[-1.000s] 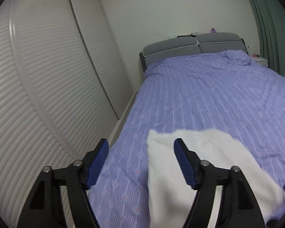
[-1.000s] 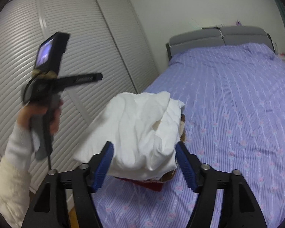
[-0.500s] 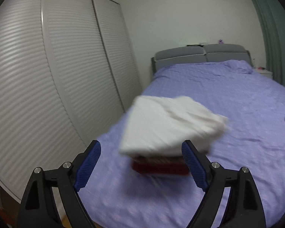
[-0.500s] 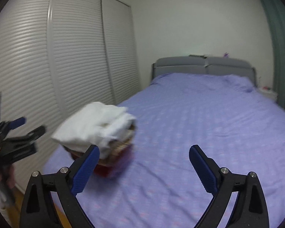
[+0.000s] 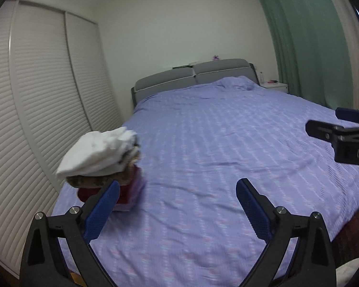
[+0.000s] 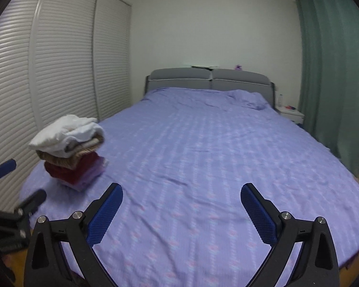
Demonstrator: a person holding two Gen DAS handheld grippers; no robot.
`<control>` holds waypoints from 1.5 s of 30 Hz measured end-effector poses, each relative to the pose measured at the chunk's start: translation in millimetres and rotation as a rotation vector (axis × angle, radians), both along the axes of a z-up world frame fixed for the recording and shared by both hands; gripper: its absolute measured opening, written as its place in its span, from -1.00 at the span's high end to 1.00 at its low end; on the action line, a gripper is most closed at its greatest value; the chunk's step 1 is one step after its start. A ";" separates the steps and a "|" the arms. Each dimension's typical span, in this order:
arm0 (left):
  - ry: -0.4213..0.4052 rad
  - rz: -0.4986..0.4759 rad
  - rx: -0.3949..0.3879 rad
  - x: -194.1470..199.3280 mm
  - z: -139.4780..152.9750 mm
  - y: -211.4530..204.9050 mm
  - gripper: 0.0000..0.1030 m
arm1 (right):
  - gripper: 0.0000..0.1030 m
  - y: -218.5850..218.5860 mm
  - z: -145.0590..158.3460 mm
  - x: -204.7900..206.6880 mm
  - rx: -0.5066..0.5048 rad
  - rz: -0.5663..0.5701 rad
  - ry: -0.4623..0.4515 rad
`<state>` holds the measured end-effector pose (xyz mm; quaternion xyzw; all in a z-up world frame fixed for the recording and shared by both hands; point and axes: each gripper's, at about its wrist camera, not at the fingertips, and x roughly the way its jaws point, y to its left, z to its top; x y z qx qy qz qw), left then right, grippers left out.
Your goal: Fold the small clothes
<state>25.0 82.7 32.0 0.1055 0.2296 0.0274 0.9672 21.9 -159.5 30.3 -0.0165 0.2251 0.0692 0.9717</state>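
You are holding both grippers above the foot edge of the wide bed covered in a lilac patterned quilt (image 6: 203, 143), and neither is grasping anything. The left gripper (image 5: 177, 205) is hanging released, blue pads spread wide; the right gripper (image 6: 182, 211) is likewise splayed and empty. The stack of folded small clothes (image 6: 69, 153) — a white garment on top, tan knit, dark red and pale lilac layers beneath — is sitting near the quilt's front left corner, just beside the white louvred wardrobe doors (image 6: 59, 59). No unfolded garment is showing on the quilt. The step in hand appears to be the pause after stacking — the next move calls for fetching another garment, if any remains, and spreading it flat on the bare middle of the quilt.
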 end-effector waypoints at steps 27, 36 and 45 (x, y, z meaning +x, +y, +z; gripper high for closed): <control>0.044 -0.032 -0.137 -5.2 -11.8 -90.5 -1.00 | -0.94 -114.9 -37.3 -56.1 0.067 -0.138 0.016; 0.058 -0.054 -0.190 -3.7 -11.8 -85.0 -1.00 | -0.94 -111.3 -37.7 -53.7 0.061 -0.128 0.023; 0.050 -0.035 -0.189 -5.6 -10.9 -81.2 -1.00 | -0.94 -108.6 -40.4 -53.2 0.051 -0.120 0.037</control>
